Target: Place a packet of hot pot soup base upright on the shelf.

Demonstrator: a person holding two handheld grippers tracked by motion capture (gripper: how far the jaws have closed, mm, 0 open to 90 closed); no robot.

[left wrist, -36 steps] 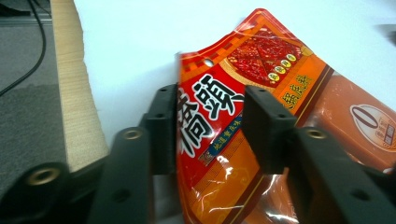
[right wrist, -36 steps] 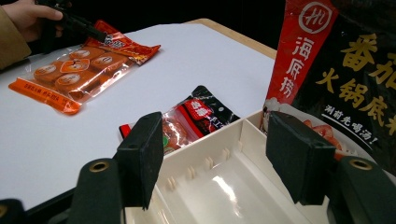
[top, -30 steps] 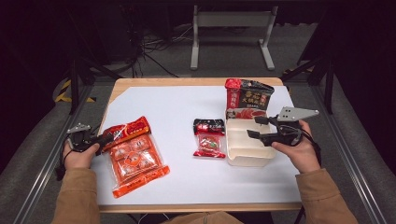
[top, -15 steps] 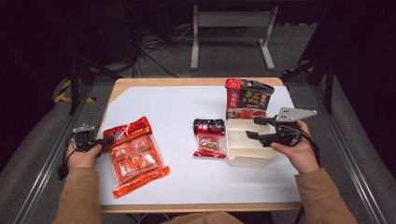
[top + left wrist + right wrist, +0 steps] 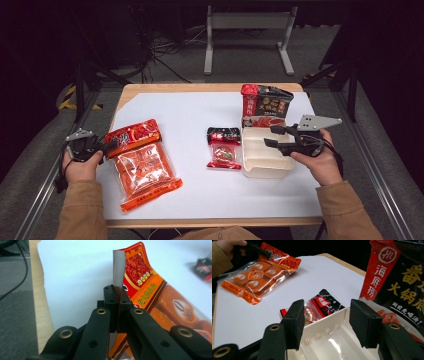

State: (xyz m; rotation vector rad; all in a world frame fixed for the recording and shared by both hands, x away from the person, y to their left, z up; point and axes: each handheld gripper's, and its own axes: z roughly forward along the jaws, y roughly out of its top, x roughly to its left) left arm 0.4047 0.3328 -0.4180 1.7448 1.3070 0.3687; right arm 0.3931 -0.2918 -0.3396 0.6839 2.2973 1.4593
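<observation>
Currently the left gripper (image 5: 117, 303) has its fingers clamped on the top edge of the orange pouch (image 5: 142, 167), which lies at the left of the white worktop (image 5: 190, 115), that edge lifted. Right gripper (image 5: 325, 322) fingers are spread, holding nothing, above the cream tray (image 5: 262, 152). A small red-black sachet (image 5: 224, 147) lies just left of the tray; a red-black bag (image 5: 265, 105) stands behind it.

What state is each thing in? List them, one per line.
left gripper: shut on the orange packet's top edge
orange packet: sealed, lying flat, top edge lifted
right gripper: open, above the tray
white tray: empty, upright
small red packet: sealed, lying flat beside the tray
black and red bag: standing upright behind the tray
</observation>
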